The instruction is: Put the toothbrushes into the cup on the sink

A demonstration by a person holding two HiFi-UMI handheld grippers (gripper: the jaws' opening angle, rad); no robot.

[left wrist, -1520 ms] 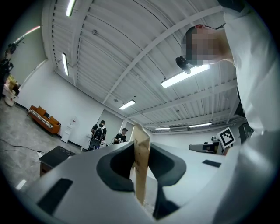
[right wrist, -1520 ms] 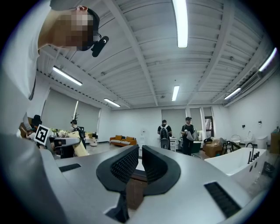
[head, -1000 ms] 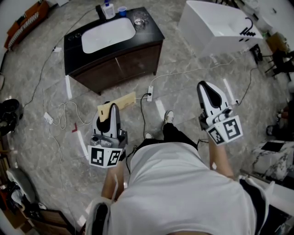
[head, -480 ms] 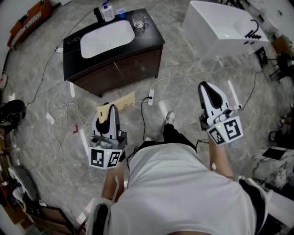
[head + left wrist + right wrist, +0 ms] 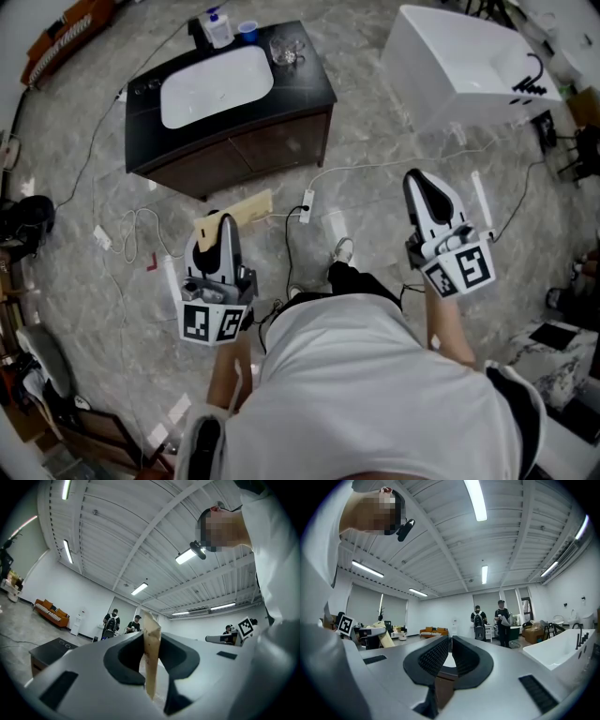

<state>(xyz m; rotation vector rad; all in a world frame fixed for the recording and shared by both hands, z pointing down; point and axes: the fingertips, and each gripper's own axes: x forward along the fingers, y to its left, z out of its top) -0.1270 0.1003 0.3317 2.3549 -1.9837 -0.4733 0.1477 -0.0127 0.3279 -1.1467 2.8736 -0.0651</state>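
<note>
one tan packet [image 5: 246, 207] clamped in left tongs [image 5: 222, 225]; right tongs [image 5: 449, 645] closed, empty

Long ceiling tubes [image 5: 476, 498] are flooding the hall with bright, even white light, so shadows on the grey floor [image 5: 375, 169] are falling faint. The white basin [image 5: 216, 73] and bathtub [image 5: 459, 61] are glaring almost to blankness beside the dark surface [image 5: 314, 84]. Every view is bending strongly toward its edges, and both gripper views are fading into black corners. Close to the lens, the left tongs [image 5: 150, 639] and the tan packet [image 5: 152, 667] pinched in them are blurring softly, as are the closed right tongs [image 5: 449, 641].
</note>
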